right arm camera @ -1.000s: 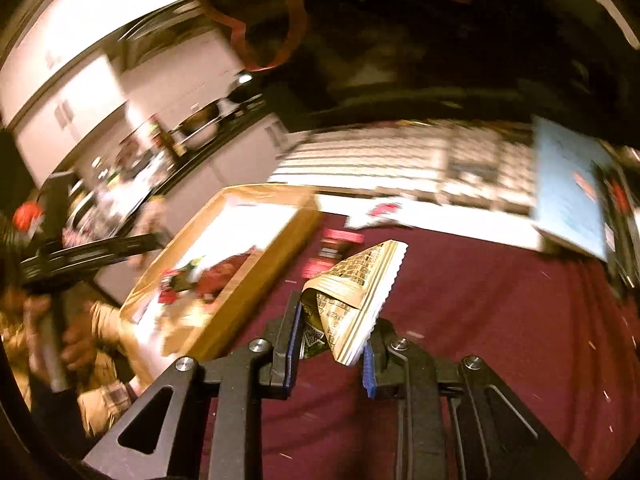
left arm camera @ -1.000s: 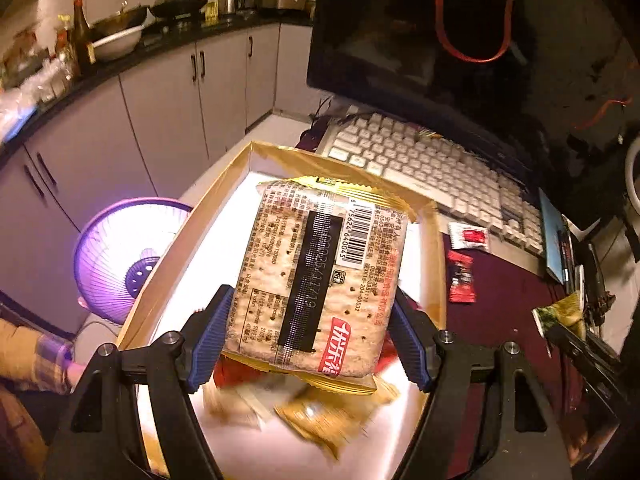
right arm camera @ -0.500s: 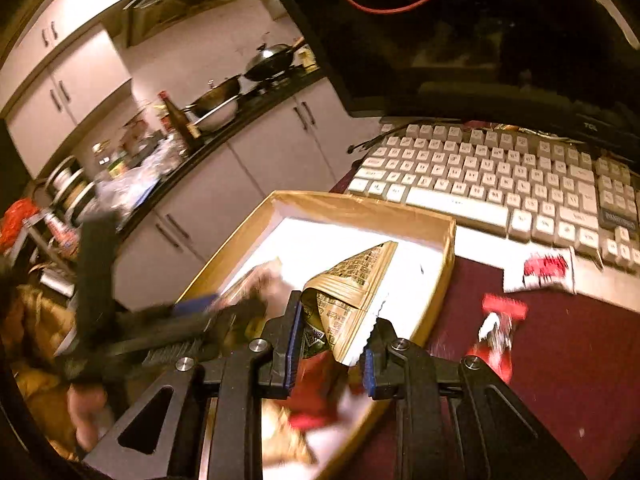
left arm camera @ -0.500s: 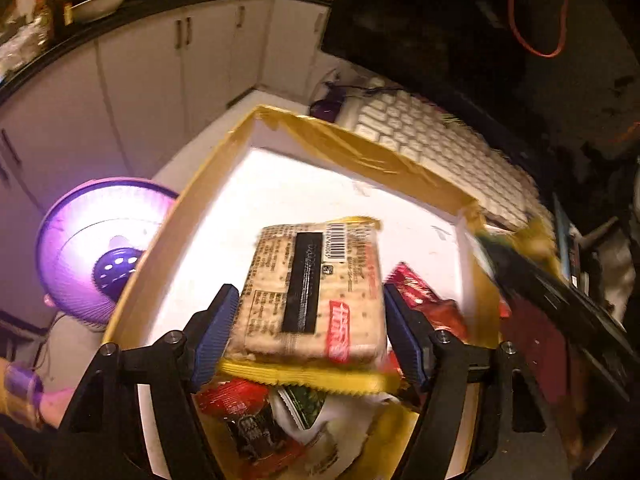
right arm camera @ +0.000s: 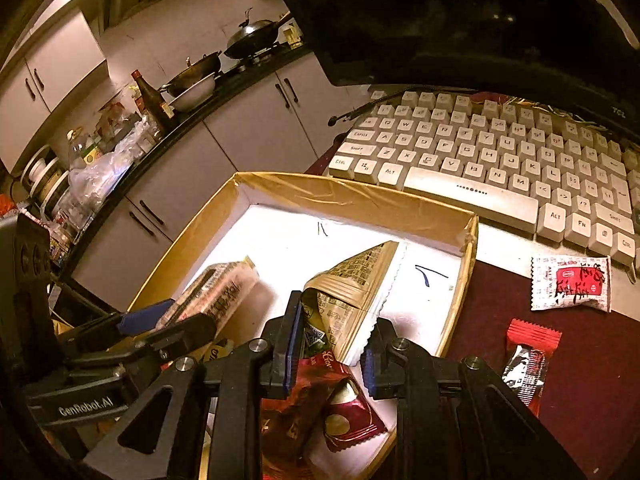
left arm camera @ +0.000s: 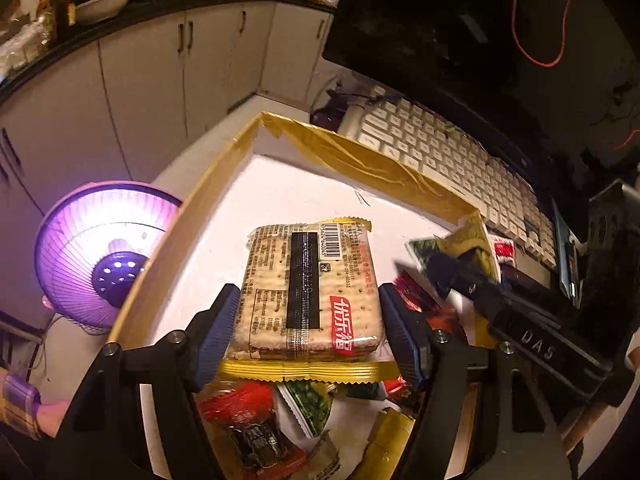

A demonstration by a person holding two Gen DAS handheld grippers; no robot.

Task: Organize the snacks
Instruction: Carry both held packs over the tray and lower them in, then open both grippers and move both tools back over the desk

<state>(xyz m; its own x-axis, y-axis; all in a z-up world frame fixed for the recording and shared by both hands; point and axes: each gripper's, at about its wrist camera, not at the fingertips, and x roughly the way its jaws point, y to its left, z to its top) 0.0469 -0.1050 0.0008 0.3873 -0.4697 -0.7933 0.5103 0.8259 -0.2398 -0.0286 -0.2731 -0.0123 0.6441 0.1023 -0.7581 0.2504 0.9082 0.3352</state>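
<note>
Cardboard box (left arm camera: 360, 160) w/ white floor sits just beside the keyboard (right arm camera: 500, 152), and both grippers hang over it, each w/ a load. Left gripper (left arm camera: 310, 332) is clamped on the cracker pack (left arm camera: 312, 292) by its two long edges; the pack's long axis runs straight ahead along the fingers, toward the box's far wall, face roughly level. It hovers above the near end of the box, where loose snack packets (left arm camera: 256, 420) already pile up; the bare white floor lies ahead of it, so the drop spot is fwd, not down. Right gripper (right arm camera: 330, 342) pinches a folded gold wrapper packet (right arm camera: 352, 292) that stands up between the jaws, tip pointing fwd-right, over the box's right side near the wall. A red packet (right arm camera: 320, 400) lies right below it. The two grippers are close, left one sitting left of the right one, so I'd say they need to release in turn. Still out on the dark red tablecloth (right arm camera: 580, 360): a white-red sachet (right arm camera: 570, 284) and a red-black bar (right arm camera: 528, 360), both nearer the right gripper.
</note>
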